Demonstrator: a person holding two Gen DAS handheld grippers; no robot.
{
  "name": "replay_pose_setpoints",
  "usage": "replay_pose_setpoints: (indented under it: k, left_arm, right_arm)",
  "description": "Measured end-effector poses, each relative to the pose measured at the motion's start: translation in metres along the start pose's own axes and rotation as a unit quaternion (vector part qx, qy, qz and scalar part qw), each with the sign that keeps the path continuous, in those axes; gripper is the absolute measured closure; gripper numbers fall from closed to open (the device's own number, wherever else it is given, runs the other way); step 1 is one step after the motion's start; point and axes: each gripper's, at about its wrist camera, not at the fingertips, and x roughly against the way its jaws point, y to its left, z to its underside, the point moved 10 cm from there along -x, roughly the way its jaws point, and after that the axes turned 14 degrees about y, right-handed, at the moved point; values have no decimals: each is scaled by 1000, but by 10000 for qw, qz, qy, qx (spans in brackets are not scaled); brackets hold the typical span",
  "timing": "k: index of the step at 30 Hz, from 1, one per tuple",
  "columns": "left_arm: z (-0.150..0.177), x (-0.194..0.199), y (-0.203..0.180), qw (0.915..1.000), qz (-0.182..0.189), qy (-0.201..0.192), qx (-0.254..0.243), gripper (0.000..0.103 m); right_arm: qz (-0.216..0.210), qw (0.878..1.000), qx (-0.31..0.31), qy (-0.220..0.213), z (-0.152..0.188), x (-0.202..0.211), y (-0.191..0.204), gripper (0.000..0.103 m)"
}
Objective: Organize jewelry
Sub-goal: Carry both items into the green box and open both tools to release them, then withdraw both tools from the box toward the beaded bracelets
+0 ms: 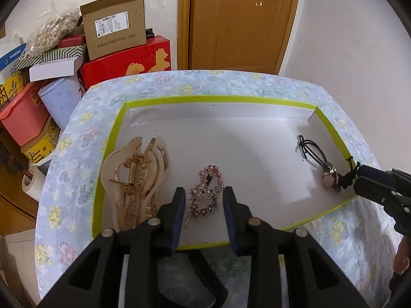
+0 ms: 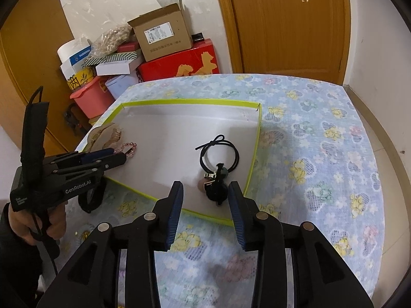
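Note:
A white tray with a lime-green rim lies on the floral cloth. At its left lies a translucent beige hair claw. My left gripper is open, and a pink rhinestone hair clip rests on the tray floor between its blue pads, untouched. A black hair tie with bead charms lies in the tray's right corner. My right gripper is open, with the tie's charm end between its fingers, resting on the tray.
The table's floral cloth stretches wide to the right of the tray. Stacked boxes and a pink bin crowd the floor beyond the table's left edge, with a tape roll beside it. A wooden door stands behind.

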Motion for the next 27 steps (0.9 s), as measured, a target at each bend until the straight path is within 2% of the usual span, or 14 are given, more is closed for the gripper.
replay_pose_setpoints:
  k: [12,27]
  left_arm:
    - [25,48,-7,9994,-14,-337,-67,70]
    - [104,99,-14,9987,47,-504,-75,70]
  right_arm:
    - [124,9998,63,-164,25,28,12,66]
    - [363,9987,206,-279,91,69,43,66]
